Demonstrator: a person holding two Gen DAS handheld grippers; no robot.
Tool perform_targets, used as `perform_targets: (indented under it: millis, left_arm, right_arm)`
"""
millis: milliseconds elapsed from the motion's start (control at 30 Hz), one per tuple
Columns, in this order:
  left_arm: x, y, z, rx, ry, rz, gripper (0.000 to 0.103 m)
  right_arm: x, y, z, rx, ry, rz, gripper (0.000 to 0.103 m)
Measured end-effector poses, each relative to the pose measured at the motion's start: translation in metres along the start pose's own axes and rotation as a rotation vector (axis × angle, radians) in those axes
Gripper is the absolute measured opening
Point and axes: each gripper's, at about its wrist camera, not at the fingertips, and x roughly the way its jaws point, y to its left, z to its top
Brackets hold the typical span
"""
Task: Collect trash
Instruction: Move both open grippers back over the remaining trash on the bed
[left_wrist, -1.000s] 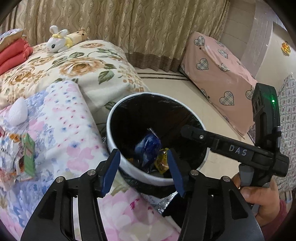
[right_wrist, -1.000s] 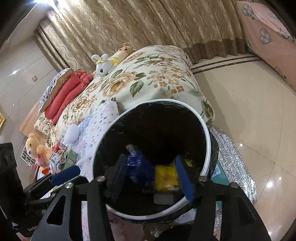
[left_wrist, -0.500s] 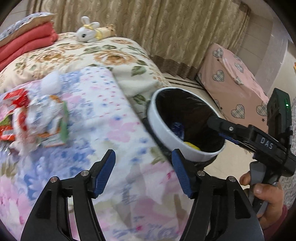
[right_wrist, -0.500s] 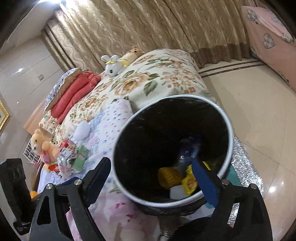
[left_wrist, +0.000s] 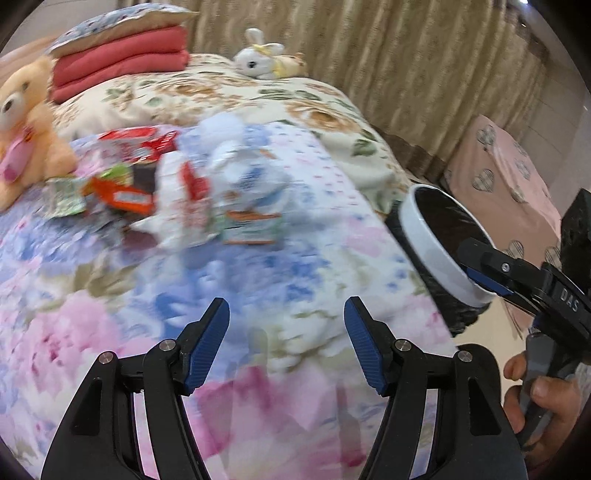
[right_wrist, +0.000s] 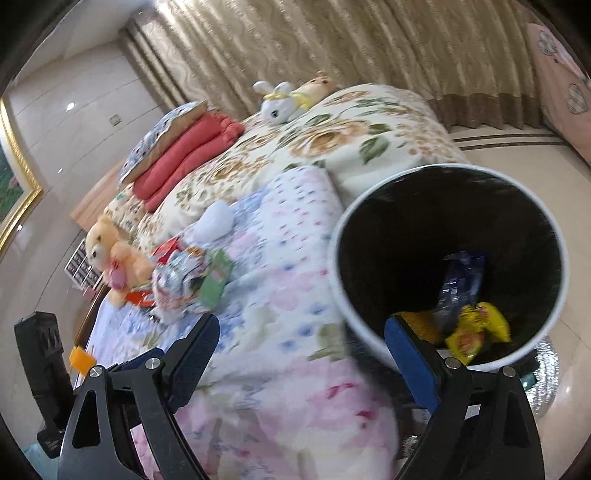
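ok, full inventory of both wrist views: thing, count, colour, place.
round white-rimmed bin with black liner: 1, beside bed, wrappers inside
crumpled snack wrappers: a pile, red, green, white, on floral quilt
orange teddy bear: 1, on the bed left of the pile
white plush rabbit: 1, far end of bed
folded red blankets: 1 stack, near bear
beige curtains: behind bed
pink heart-print cover: right, on floor
left tongs: open, empty, over quilt
right tongs: open, empty, between quilt and bin

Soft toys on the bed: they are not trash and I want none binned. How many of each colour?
White rabbit: 1
Tan plush beside it: 1
Peach teddy bear: 1
Total: 3
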Motion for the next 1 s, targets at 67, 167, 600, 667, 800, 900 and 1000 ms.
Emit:
perform_targets:
  millis: [67,167,600,667,800,900,1000]
  left_arm:
    - [-0.003,0.012,-0.001,-0.023,-0.004,0.017,0.066]
    - [-0.007,0.029,-0.002,-0.054,-0.014,0.035,0.066]
    - [-0.015,0.080,0.000,-0.141,-0.038,0.093,0.066]
    - [-0.015,0.084,0.002,-0.150,-0.041,0.087,0.066]
    - [-0.013,0.084,0.011,-0.149,-0.052,0.078,0.066]
    - [-0.011,0.084,0.017,-0.141,-0.056,0.069,0.066]
    - [-0.004,0.081,0.024,-0.124,-0.052,0.059,0.066]
  right_arm:
    - [0.006,0.009,-0.003,-0.011,0.008,0.016,0.093]
    - [0.013,0.023,-0.008,-0.030,0.030,0.033,0.093]
    - [0.047,0.070,-0.018,-0.089,0.056,0.089,0.092]
    - [0.051,0.076,-0.018,-0.095,0.053,0.096,0.092]
    - [0.060,0.087,-0.014,-0.111,0.050,0.111,0.092]
    - [0.066,0.092,-0.009,-0.118,0.040,0.113,0.091]
    - [0.073,0.093,-0.003,-0.105,0.038,0.118,0.086]
